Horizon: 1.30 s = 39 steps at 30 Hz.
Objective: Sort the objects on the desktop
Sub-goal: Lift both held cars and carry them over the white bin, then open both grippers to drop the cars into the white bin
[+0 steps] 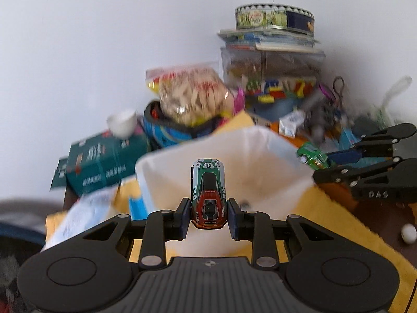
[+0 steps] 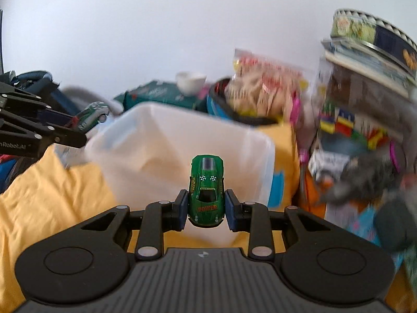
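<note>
My left gripper (image 1: pixel 208 210) is shut on a green, white and red racing toy car (image 1: pixel 208 190), held over the open white plastic bin (image 1: pixel 281 143). My right gripper (image 2: pixel 206 208) is shut on a green toy car (image 2: pixel 206 190), held at the near side of the same bin (image 2: pixel 182 120). The right gripper with its green car (image 1: pixel 312 155) shows at the bin's right rim in the left wrist view. The left gripper with its car (image 2: pixel 92 114) shows at the bin's left rim in the right wrist view.
The bin stands on a yellow cloth (image 2: pixel 52 182). Behind it are a teal box (image 1: pixel 104 159), a white cup (image 1: pixel 122 122), a snack bag (image 1: pixel 192 94), a clear box of coloured blocks (image 1: pixel 273 78) under a round tin (image 1: pixel 273 17), and assorted clutter. A white ball (image 1: pixel 408 232) lies at right.
</note>
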Each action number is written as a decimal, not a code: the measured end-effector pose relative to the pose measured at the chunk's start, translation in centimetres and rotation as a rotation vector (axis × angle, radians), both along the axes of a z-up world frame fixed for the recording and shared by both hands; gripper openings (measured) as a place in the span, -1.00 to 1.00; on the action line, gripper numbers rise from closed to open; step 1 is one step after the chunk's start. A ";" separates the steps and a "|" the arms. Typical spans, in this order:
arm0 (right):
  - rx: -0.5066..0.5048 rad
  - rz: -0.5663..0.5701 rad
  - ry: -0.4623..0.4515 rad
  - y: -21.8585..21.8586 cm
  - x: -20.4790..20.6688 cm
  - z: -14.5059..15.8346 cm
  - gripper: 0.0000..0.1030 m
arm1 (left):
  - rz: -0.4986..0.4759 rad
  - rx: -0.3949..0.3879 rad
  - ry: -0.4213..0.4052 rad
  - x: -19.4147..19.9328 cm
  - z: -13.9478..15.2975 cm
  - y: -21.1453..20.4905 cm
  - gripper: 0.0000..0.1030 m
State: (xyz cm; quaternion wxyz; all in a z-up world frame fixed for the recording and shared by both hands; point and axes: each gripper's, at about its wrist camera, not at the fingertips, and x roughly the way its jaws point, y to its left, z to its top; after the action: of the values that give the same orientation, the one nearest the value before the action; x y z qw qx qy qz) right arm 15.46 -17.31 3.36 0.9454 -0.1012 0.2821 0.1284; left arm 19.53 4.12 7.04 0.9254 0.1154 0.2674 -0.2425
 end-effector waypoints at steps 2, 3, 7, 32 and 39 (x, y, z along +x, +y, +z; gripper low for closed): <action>0.014 0.004 -0.008 0.3 1.7 0.4 -0.37 | 0.007 0.012 -0.010 1.9 -0.3 -0.9 -0.36; 0.022 0.008 -0.005 0.5 2.6 0.5 -0.37 | 0.003 0.010 -0.006 3.0 -0.5 -1.2 -0.36; 0.028 -0.002 0.039 1.7 6.7 -0.8 -0.37 | 0.029 0.025 0.068 6.8 -3.0 -2.2 -0.36; -0.019 0.095 0.125 0.7 -4.9 -3.7 -0.21 | 0.043 0.015 0.212 -8.2 -6.2 1.1 0.31; -0.029 0.193 0.269 0.5 -11.2 -7.8 -0.38 | -0.005 0.055 0.347 -15.2 -11.4 1.1 0.29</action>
State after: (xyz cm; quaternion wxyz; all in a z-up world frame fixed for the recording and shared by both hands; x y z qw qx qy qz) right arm 4.30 -16.76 -4.45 0.8808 -0.1232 0.3968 0.2272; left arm 4.37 5.24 -4.41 0.8612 0.0975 0.4295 -0.2536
